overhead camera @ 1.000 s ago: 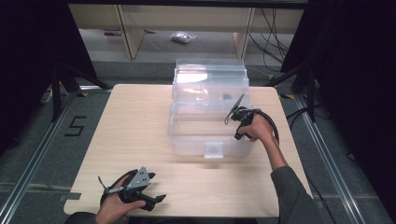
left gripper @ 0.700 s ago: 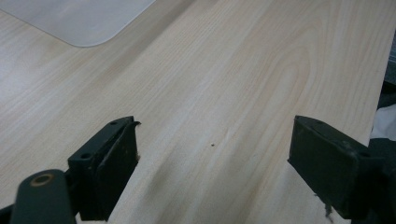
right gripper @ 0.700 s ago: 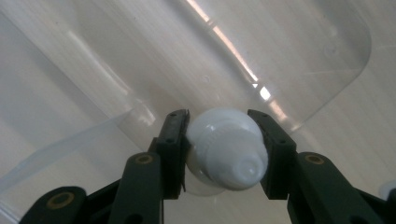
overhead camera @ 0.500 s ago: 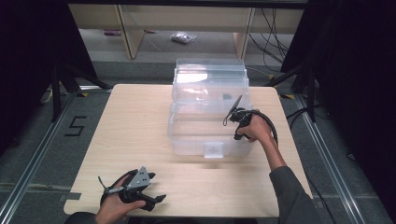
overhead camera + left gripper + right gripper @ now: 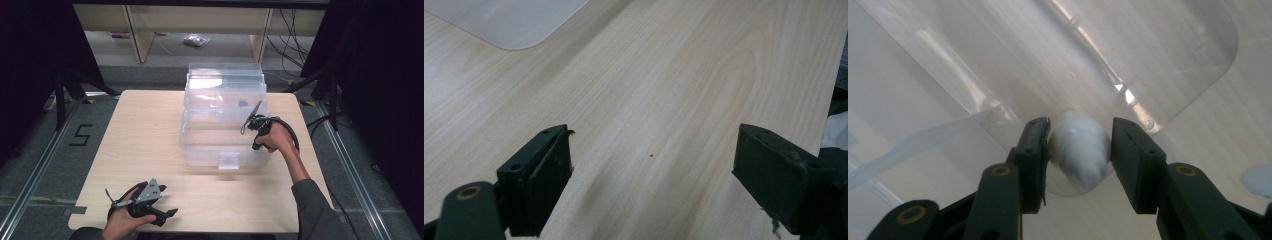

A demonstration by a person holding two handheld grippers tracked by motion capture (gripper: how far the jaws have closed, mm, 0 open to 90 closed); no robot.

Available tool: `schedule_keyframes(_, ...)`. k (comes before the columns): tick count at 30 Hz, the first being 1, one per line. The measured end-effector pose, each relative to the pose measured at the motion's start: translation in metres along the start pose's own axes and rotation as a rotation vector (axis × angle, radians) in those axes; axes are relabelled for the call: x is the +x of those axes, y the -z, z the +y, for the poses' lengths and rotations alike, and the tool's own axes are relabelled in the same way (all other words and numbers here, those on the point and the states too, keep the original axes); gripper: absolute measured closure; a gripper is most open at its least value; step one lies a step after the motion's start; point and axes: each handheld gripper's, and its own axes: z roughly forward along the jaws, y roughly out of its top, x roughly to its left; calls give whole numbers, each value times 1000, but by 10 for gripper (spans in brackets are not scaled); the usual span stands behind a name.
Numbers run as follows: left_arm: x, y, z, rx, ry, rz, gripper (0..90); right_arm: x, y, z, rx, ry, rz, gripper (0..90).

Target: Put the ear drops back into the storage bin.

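Jaws of the right gripper (image 5: 1079, 145) clamp a white rounded object (image 5: 1079, 147) at centre frame, inside the clear plastic box (image 5: 223, 120) standing mid-table (image 5: 140, 130). Lower left, the left gripper (image 5: 651, 170) rests spread wide over bare wood.

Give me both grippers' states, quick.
Left gripper: open, holding nothing, over the table.
Right gripper: shut on a white rounded object.

Grey floor (image 5: 30, 150), wood shelf unit (image 5: 200, 20) behind.
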Motion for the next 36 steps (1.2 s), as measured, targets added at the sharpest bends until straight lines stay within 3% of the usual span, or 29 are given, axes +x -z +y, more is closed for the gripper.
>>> schedule_keyframes(2, -1, 0, 0, -5, 17, -4, 150, 0, 2, -1, -21, -11, 3, 560)
schedule_keyframes(8, 0, 0, 0, 0, 0, 0, 150, 2, 12, -2, -55, -23, -22, 463)
schedule_keyframes(10, 0, 0, 0, 0, 1, 0, 150, 4, 17, -1, -80, -15, -24, 434)
schedule_keyframes(11, 0, 0, 0, 0, 1, 1, 150, 3, 19, -1, -93, 12, -28, 428)
schedule_keyframes(12, 0, 0, 0, 0, 0, 1, 150, 7, 22, -1, -97, -33, -24, 407)
schedule_keyframes(17, -1, 0, 0, -5, 18, -2, 150, 9, 33, -1, -143, -11, -44, 370)
schedule_keyframes(21, 0, 0, 0, -1, 0, 2, 150, 15, 38, -2, -173, -38, -10, 347)
schedule_keyframes(22, -1, -1, 0, -13, 23, 1, 150, 15, 40, -2, -185, -36, -10, 338)
schedule_keyframes(23, 0, 0, 0, -1, 1, 2, 150, 16, 42, -3, -191, -36, -9, 334)
schedule_keyframes(26, -1, 0, 0, -4, 16, -2, 150, 19, 45, -5, -217, -32, -2, 320)
schedule_keyframes(34, -1, 0, 0, 0, 13, 3, 150, 26, 53, -11, -268, -29, 12, 289)
schedule_keyframes(36, 0, 0, 0, 0, 0, 2, 150, 29, 56, -14, -264, -72, 24, 287)
